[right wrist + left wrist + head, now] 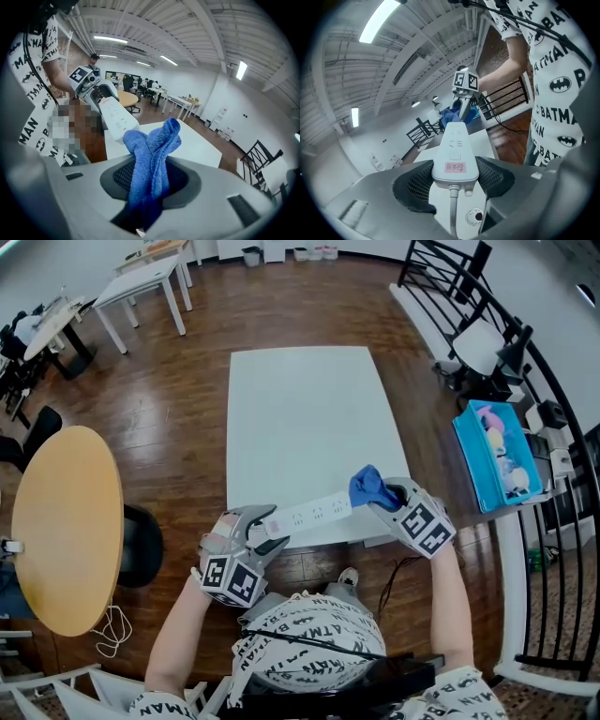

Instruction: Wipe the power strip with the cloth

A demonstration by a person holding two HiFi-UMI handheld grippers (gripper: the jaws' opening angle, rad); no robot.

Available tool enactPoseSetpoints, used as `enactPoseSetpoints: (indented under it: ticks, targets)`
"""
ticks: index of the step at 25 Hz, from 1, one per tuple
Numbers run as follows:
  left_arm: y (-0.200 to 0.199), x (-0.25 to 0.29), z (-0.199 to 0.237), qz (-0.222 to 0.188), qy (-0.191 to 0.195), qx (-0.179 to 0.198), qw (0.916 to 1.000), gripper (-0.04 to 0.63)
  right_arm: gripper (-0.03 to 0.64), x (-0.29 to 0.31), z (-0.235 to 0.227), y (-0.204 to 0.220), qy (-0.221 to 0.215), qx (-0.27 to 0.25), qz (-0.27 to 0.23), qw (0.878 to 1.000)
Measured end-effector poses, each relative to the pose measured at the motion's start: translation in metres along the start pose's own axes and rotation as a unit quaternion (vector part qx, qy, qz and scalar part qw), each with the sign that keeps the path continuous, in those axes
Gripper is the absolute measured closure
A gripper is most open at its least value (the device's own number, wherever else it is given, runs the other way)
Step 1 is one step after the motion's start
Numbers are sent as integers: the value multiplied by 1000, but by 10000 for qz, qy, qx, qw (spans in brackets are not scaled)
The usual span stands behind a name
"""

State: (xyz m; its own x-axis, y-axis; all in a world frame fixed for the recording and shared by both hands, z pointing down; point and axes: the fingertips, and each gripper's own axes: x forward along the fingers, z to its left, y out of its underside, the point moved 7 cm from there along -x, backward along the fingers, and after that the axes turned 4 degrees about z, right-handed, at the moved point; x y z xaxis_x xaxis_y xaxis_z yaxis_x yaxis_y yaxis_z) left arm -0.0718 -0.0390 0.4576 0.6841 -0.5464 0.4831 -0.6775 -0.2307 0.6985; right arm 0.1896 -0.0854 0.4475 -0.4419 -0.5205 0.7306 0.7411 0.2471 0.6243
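A long white power strip (314, 513) hangs in the air over the near edge of the white table (305, 427). My left gripper (261, 535) is shut on its cord end, where a pink label shows; in the left gripper view the power strip (455, 154) sits between both pads and runs away from the camera. My right gripper (386, 497) is shut on a blue cloth (369, 487), which lies against the strip's far end. In the right gripper view the blue cloth (151, 159) bunches up between the jaws, with the power strip (117, 119) just behind it.
A round wooden table (66, 526) stands at the left. A blue bin (497, 457) with soft items sits at the right beside black railings (553, 427). White desks (145, 282) are at the far left. The strip's cable (398, 573) trails to the wooden floor.
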Motion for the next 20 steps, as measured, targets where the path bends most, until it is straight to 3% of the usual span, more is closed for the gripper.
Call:
enactPoseSetpoints:
  ticks: [11,13,17,20]
  targets:
    - [-8,7,-21,78,412,551,9976,313,482,-5,3,-12,-103,-955,270,9950]
    - [-10,8,-25,122,485,778,9957,313,481,-4,9,-14,-248,-1484,385,9879]
    - [-14,9,-36,236,720,1339,9881,313,480,-2,27,-20,-660,-2641,675,9599]
    - [-19,11,-43,212,861,1603,9831,313,480,0,41,-33,-990,-2922,597,9493]
